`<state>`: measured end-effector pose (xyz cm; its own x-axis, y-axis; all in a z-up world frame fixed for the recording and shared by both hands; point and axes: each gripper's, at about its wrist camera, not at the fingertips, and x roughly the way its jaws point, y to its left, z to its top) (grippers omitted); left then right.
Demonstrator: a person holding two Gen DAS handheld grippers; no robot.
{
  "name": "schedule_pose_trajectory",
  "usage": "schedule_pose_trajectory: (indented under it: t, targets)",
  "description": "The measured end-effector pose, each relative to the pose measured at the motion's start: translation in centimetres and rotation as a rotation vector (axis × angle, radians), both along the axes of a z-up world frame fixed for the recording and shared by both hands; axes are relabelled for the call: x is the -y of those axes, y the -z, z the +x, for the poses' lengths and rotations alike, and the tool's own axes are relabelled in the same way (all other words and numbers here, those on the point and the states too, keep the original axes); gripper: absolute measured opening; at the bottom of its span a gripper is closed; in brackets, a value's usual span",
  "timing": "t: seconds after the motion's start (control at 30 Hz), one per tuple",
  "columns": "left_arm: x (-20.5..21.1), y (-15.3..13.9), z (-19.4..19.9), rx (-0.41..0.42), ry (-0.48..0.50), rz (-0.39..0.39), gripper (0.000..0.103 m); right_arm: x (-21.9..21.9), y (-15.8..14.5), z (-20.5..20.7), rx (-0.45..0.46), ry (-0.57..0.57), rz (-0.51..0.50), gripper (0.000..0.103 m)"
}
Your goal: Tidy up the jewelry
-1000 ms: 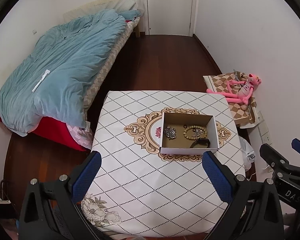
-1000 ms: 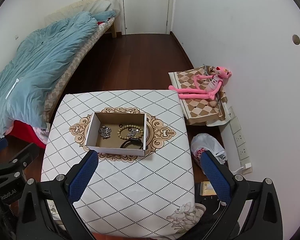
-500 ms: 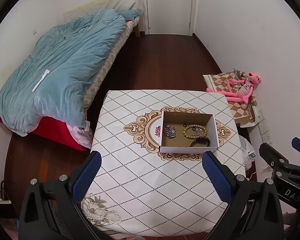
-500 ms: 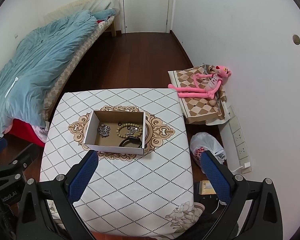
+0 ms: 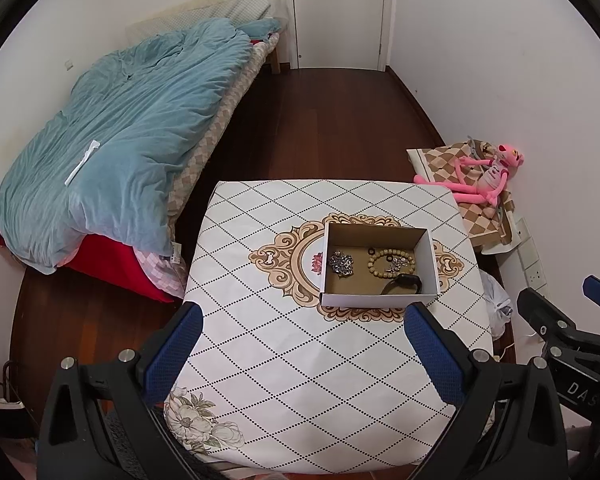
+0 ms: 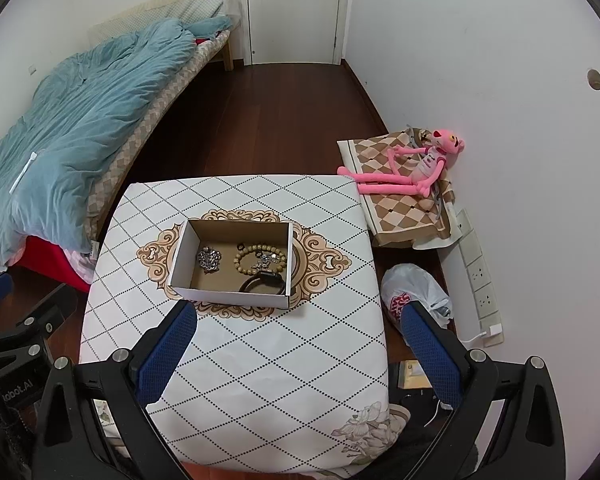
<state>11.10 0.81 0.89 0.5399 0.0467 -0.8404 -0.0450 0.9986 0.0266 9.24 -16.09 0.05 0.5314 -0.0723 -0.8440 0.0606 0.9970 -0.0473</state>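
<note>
An open cardboard box [image 5: 430, 256] [image 6: 180, 254] sits on the patterned table [image 5: 284, 360] [image 6: 268, 360]. Inside lie a silver chain bundle [image 5: 341, 264] [image 6: 209, 260], a wooden bead bracelet [image 5: 390, 265] [image 6: 260, 260] with small metal pieces in it, a small dark ring [image 5: 371, 251] [image 6: 241, 246] and a black band [image 5: 403, 283] [image 6: 262, 281]. My left gripper [image 5: 302, 336] is open and empty, high above the table's near side. My right gripper [image 6: 296, 332] is open and empty, also high above the near side. Each gripper shows at the edge of the other's view.
A bed with a blue duvet [image 5: 112, 152] [image 6: 72, 120] stands to the left. A pink plush toy [image 5: 484, 178] [image 6: 412, 168] lies on a checked cushion by the right wall. A white plastic bag [image 6: 416, 292] is on the floor right of the table. A shut door [image 5: 338, 12] is at the far end.
Both views have pulled slightly up and back, so the table and box sit a little farther off. Both grippers stay open. The box contents have not moved.
</note>
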Motion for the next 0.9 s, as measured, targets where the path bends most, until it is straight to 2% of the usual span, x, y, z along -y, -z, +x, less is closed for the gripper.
schedule_pose_trajectory:
  t: [0.9]
  targets:
    - [-0.50,0.49,0.13,-0.011,0.002,-0.008,0.103,0.09,0.19,0.30,-0.007,-0.001,-0.008,0.103]
